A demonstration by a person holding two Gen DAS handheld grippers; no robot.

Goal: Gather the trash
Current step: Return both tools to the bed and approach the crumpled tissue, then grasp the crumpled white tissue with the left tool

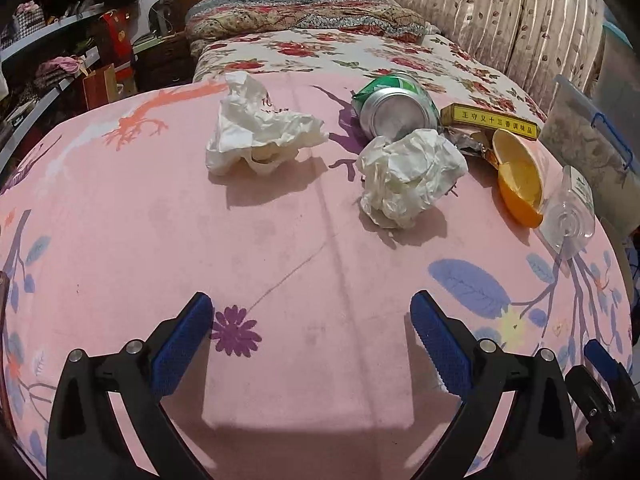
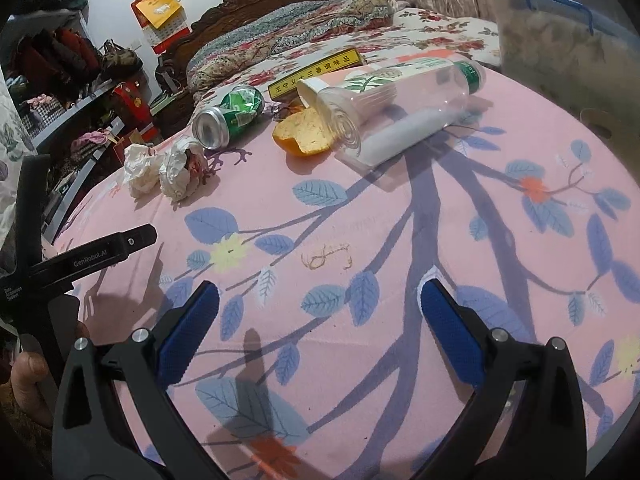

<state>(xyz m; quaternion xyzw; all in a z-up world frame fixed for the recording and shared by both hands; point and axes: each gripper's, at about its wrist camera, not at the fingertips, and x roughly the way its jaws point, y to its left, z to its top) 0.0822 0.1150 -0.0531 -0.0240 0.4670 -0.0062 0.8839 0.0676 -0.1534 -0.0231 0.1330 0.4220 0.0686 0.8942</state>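
Trash lies on a pink flowered cloth (image 1: 120, 220). Two crumpled white paper balls (image 1: 256, 128) (image 1: 408, 176) lie ahead of my left gripper (image 1: 312, 320), which stands open and empty well short of them. Behind them are a dented green can (image 1: 396, 104), a yellow box (image 1: 490, 120), an orange peel (image 1: 520, 184) and a clear plastic bottle (image 1: 570, 208) on its side. My right gripper (image 2: 320, 312) is open and empty over the cloth (image 2: 400, 240), with the bottle (image 2: 400, 108), peel (image 2: 308, 132), can (image 2: 228, 118) and paper balls (image 2: 160, 168) farther off.
A clear storage bin with a blue clip (image 1: 588, 140) (image 2: 560, 40) stands at the right edge. A bed with floral bedding (image 1: 320, 40) lies behind. Shelves with clothes and bags (image 1: 60, 48) fill the left. A hand (image 2: 28, 376) holds the left gripper's body (image 2: 80, 260).
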